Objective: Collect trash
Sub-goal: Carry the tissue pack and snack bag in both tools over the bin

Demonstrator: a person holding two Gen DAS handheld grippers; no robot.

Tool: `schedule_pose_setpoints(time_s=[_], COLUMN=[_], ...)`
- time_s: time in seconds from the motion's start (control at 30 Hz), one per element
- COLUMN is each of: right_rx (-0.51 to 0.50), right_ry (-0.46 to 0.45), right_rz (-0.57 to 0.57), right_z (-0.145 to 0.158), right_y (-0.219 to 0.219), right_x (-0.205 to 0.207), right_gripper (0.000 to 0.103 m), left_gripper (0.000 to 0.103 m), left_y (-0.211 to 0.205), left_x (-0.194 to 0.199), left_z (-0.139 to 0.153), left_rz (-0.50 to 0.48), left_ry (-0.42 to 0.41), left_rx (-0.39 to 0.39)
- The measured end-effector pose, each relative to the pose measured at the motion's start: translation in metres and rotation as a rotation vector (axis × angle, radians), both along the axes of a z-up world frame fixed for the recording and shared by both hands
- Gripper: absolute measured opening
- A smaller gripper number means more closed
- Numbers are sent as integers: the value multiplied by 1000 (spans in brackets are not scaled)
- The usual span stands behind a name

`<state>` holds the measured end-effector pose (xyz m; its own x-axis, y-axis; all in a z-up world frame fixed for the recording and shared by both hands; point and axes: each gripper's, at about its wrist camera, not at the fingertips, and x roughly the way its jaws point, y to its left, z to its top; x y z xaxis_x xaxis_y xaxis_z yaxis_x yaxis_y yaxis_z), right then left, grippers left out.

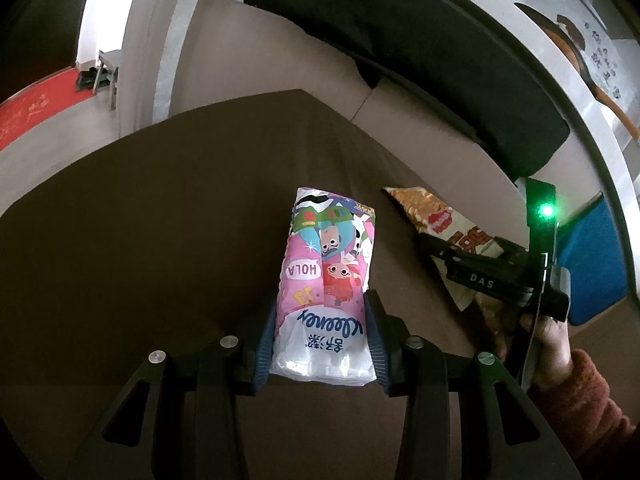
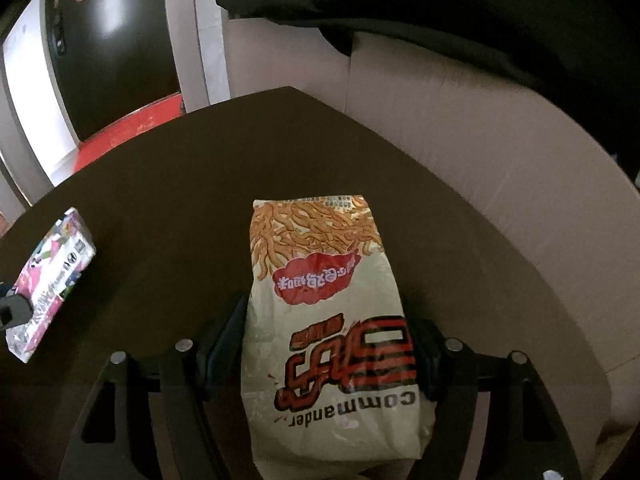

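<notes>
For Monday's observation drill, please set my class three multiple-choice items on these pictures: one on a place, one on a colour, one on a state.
1. In the left wrist view, where does the snack bag lie from the tissue pack?
A. to its left
B. to its right
C. beneath it

2. What colour is the small glowing light?
A. red
B. green
C. white

3. The left claw is:
A. open and empty
B. shut on the snack bag
C. shut on the tissue pack

Answers:
1 B, the bag sits right of the pack.
2 B, it shines green.
3 C, both pads press the pack's sides.
</notes>
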<state>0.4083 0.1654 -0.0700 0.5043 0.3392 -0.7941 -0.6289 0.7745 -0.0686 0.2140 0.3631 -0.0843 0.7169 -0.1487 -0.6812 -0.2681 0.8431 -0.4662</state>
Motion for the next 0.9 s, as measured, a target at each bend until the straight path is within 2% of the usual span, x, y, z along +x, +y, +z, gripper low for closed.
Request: schedule_pose_setpoints(time_s=[0.03,0.07,0.17,0.27,0.4,0.5,0.6,0.77,0.9], right_rx=[-5,-6,24,20,64,109,138,167,194], right_ry=[-12,-13,-5,-62,-103,-155,-220,-320,-366], right_rz=[-1,1,4,-9,-39,-71,-117,-199,-284], right_z=[2,4,12,29,58,86,114,148,166], right_y=[-2,-5,-13,-30,-64,-94,-121,-172,-214], right_x=[-3,-6,-13,-33,-62,-86,-111,-150,-172], right_gripper=[63,51,44,44,44,44,44,44,44], left_gripper=[42,42,42,42,42,42,42,42,42], left_y=[-2,-4,-14,-28,-60,-94,-121,-172,-218], left_x=[0,1,3,5,5,2,1,-3,-7], left_z=[0,1,7,20,49,76,96,130,154], left_rz=[-6,-13,-26,-45,-77,-100,-111,-125,-146], left_ry=[-1,-3,-10,-32,-99,-180,-234,-320,-399], left_rx=[2,4,23,43,95,168,205,309,395])
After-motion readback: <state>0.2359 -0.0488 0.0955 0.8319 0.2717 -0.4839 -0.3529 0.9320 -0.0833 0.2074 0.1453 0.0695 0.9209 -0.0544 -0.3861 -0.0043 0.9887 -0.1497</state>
